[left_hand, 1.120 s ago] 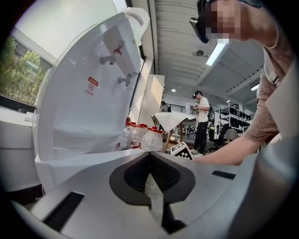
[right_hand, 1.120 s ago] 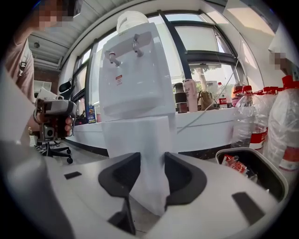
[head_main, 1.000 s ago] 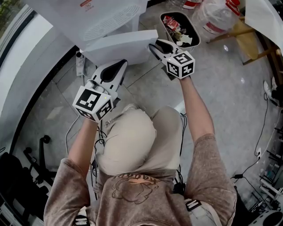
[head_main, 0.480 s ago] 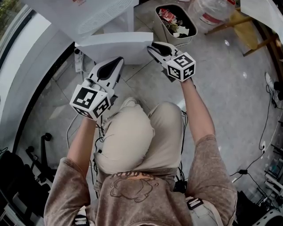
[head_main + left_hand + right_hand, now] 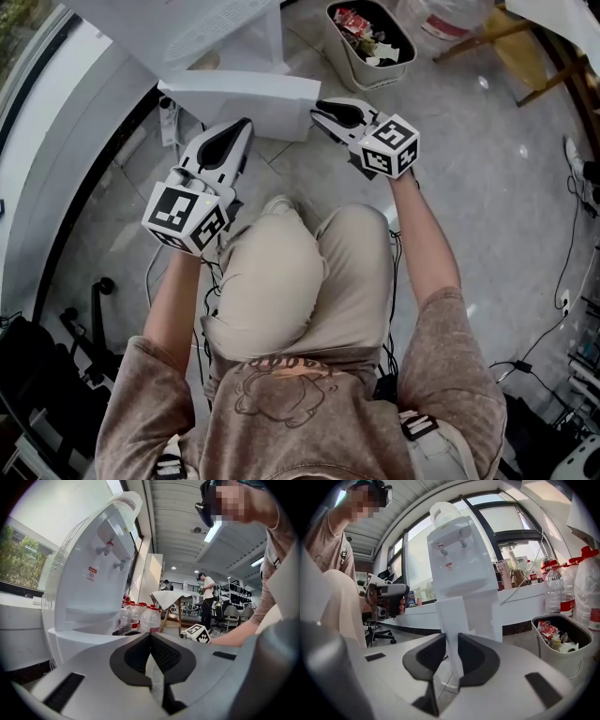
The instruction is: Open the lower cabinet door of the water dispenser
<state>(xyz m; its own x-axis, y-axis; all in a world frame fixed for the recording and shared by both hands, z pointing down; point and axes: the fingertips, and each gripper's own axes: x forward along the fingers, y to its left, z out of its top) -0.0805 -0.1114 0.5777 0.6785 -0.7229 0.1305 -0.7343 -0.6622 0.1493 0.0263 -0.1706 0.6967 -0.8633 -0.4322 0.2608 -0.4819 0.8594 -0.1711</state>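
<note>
The white water dispenser (image 5: 187, 28) stands at the top left of the head view. Its lower cabinet door (image 5: 239, 94) is swung out towards me. My right gripper (image 5: 317, 111) is at the door's free right edge. In the right gripper view the door's edge (image 5: 454, 616) stands upright between the closing jaws, and both pads touch it. My left gripper (image 5: 246, 125) hovers just in front of the door's face, shut and empty. Ahead of it in the left gripper view rises the dispenser (image 5: 93, 573), with the right gripper's marker cube (image 5: 199, 633) to the right.
A bin of rubbish (image 5: 370, 42) sits right of the dispenser, with large water bottles (image 5: 586, 588) and a wooden table leg (image 5: 525, 56) beyond. A power strip (image 5: 167, 122) and cables lie left of the door. My knees are close under both grippers.
The door has swung further out from the dispenser, and the right gripper has come back towards me with it. The left gripper drifted slightly down and left.
</note>
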